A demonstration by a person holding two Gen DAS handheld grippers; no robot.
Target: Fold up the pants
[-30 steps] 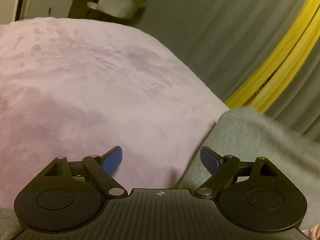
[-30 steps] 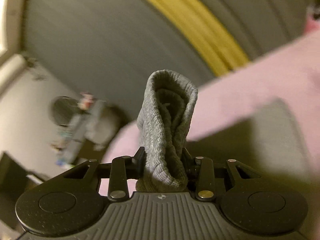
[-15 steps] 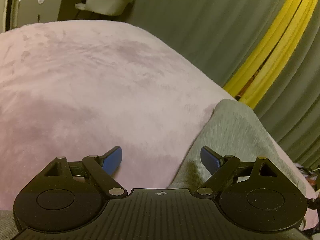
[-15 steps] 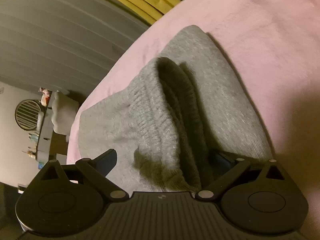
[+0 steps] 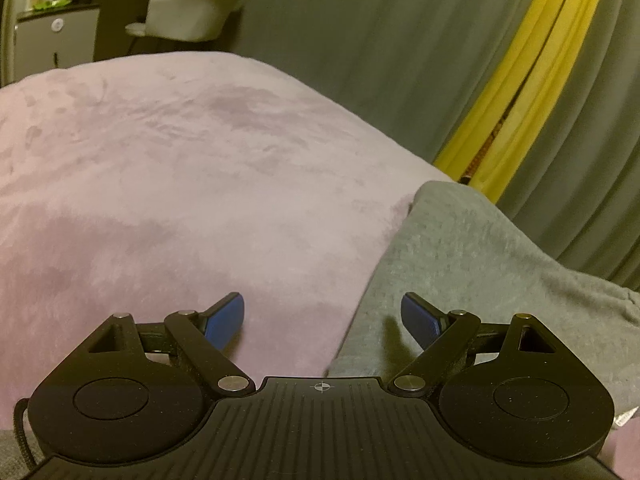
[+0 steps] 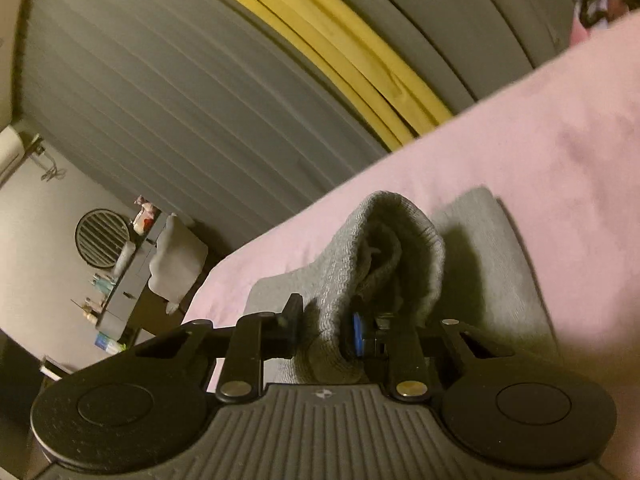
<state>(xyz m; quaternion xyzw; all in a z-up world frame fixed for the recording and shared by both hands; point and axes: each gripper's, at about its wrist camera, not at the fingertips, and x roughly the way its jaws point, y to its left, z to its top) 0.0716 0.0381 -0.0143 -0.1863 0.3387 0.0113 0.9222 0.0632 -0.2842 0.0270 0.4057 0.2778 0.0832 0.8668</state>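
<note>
Grey pants (image 5: 472,256) lie on a pink blanket (image 5: 168,184) at the right of the left wrist view. My left gripper (image 5: 323,316) is open and empty, low over the pants' left edge. In the right wrist view my right gripper (image 6: 340,328) is shut on the ribbed waistband (image 6: 384,248) of the grey pants, which bunches up between the fingers. The rest of the pants (image 6: 496,280) lies flat on the blanket (image 6: 540,152) behind it.
Grey curtains with a yellow stripe (image 5: 532,80) hang behind the bed. A pale chair (image 5: 192,12) and a dark cabinet (image 5: 56,36) stand at the far left. In the right wrist view a round vent (image 6: 102,238) and a shelf with small items sit at left.
My right gripper was open around the waistband half a second ago and is shut on it now, tilted up. My left gripper stays open and has barely moved.
</note>
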